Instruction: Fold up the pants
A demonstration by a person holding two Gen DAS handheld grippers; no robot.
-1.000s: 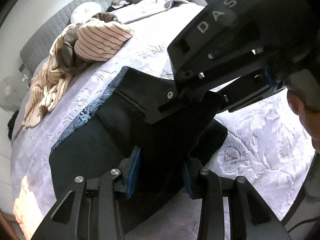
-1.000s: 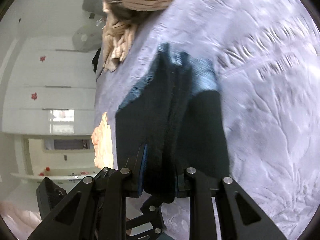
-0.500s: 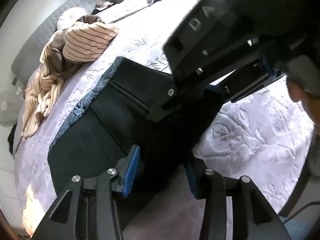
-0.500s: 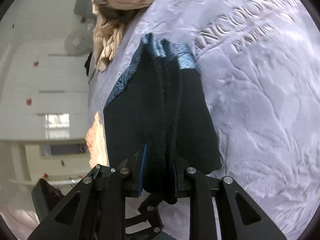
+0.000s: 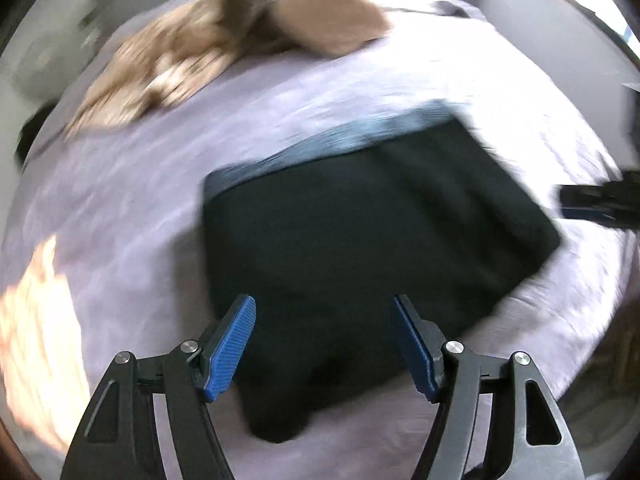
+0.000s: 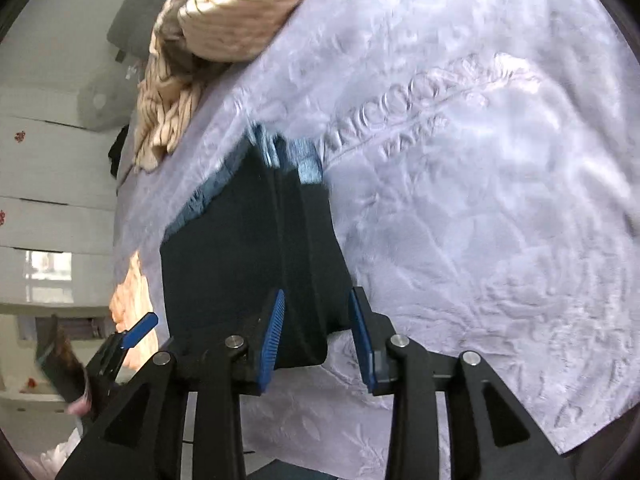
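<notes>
The dark pants (image 5: 360, 248) lie folded into a compact rectangle on the lilac bedspread (image 5: 120, 208), a blue patterned waistband along the far edge. My left gripper (image 5: 324, 344) is open and empty just above the near edge of the pants. In the right wrist view the pants (image 6: 248, 256) lie flat too. My right gripper (image 6: 316, 336) is open, with its pads on either side of the pants' near corner, not pinching it. Its fingertips also show at the right edge of the left wrist view (image 5: 600, 204).
A heap of beige striped blanket (image 5: 224, 40) lies at the far side of the bed, also in the right wrist view (image 6: 208, 52). A sunlit patch (image 5: 36, 328) falls on the bed's left edge. White cupboards (image 6: 48, 160) stand past the bed.
Both grippers have opened and let go of the pants, which now lie flat on the bed. The left gripper has pulled back and swung; its view is blurred by the motion.
</notes>
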